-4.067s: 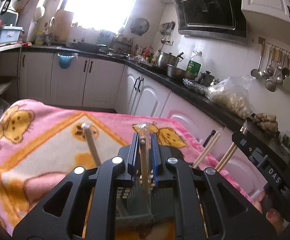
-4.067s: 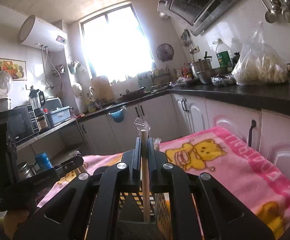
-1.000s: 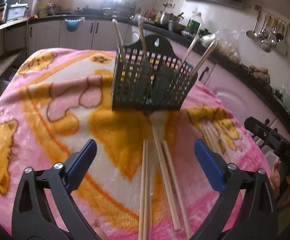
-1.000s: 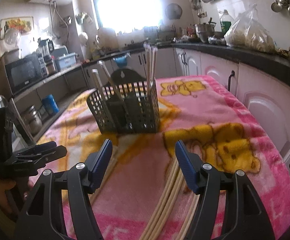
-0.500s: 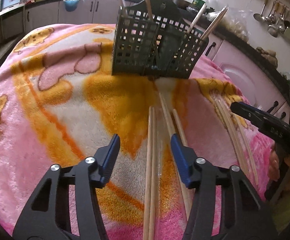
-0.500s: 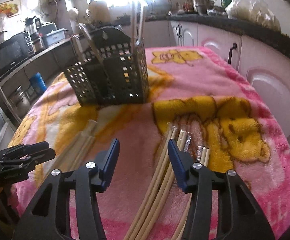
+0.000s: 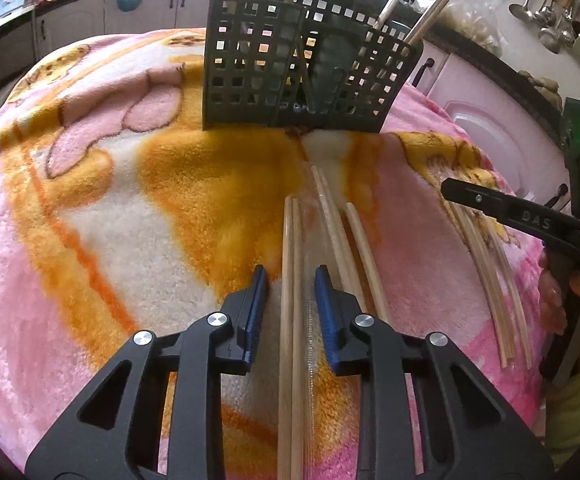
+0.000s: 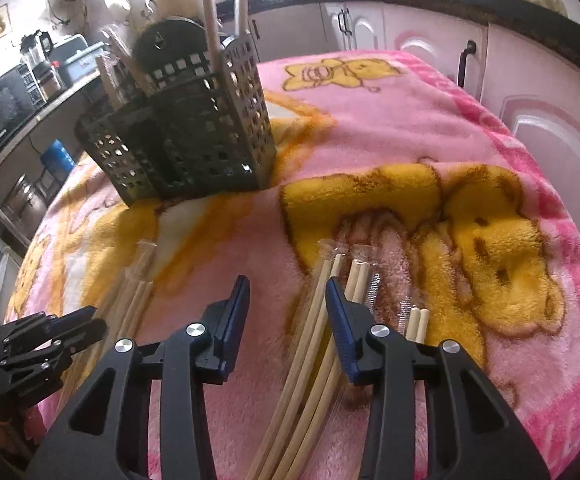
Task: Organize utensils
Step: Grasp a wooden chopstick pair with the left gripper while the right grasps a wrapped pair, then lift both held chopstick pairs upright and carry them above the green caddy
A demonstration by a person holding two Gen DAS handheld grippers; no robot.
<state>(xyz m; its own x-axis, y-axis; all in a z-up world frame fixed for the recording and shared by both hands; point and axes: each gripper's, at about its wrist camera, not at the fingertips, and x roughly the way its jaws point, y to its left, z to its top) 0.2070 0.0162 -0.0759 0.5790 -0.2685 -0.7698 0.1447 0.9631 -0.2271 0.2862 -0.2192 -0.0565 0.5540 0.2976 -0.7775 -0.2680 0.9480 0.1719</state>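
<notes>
Both lowered and narrowed. Left gripper (image 7: 290, 276) closing astride a wrapped chopstick pair (image 7: 291, 300), apparently not yet pinched; right gripper (image 8: 286, 292) open over chopsticks (image 8: 309, 344). Basket (image 7: 301, 68) at twelve o'clock. Pickup imminent.

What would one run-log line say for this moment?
left hand-held gripper: closing around wrapped chopsticks | right hand-held gripper: closing over chopsticks | basket: upright

Utensil basket (image 7: 309, 64) on the blanket (image 7: 90, 208) at twelve o'clock with chopsticks upright in it, wrapped chopstick pair (image 7: 291, 320) lying at six o'clock before it, further loose chopsticks (image 7: 489, 264) on the blanket at three o'clock, kitchen counter (image 7: 501, 64) behind.
</notes>
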